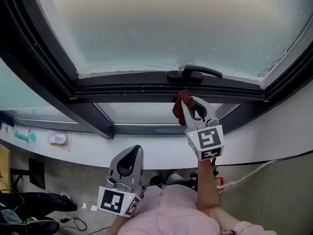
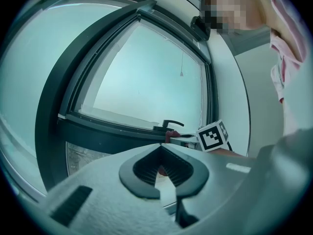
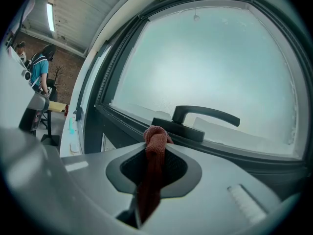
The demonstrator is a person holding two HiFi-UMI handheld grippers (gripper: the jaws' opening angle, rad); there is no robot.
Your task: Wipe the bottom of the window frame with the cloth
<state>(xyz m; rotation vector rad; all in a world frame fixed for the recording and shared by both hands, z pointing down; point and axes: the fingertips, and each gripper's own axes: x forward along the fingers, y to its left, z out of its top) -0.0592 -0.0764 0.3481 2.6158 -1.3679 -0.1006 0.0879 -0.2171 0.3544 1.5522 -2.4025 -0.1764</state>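
Note:
A rust-red cloth [image 1: 182, 110] [image 3: 154, 151] is pinched in my right gripper [image 1: 188, 103] [image 3: 156, 141], which is shut on it. The cloth's bunched end sticks out past the tips, just below the dark bottom rail of the window frame [image 1: 146, 89] [image 3: 234, 153] and its black handle [image 1: 194, 73] [image 3: 203, 117]. Whether the cloth touches the rail I cannot tell. My left gripper [image 1: 138, 150] [image 2: 160, 148] hangs lower and to the left, shut with nothing in it. From the left gripper view the right gripper's marker cube [image 2: 213, 135] shows near the handle [image 2: 169, 125].
A white sill ledge [image 1: 146, 151] runs under the lower glass pane [image 1: 142, 114]. Small items lie on it at the left [image 1: 57, 139]. Cables and dark gear [image 1: 34, 204] sit on the floor at lower left. A person stands far off at the left [image 3: 40, 75].

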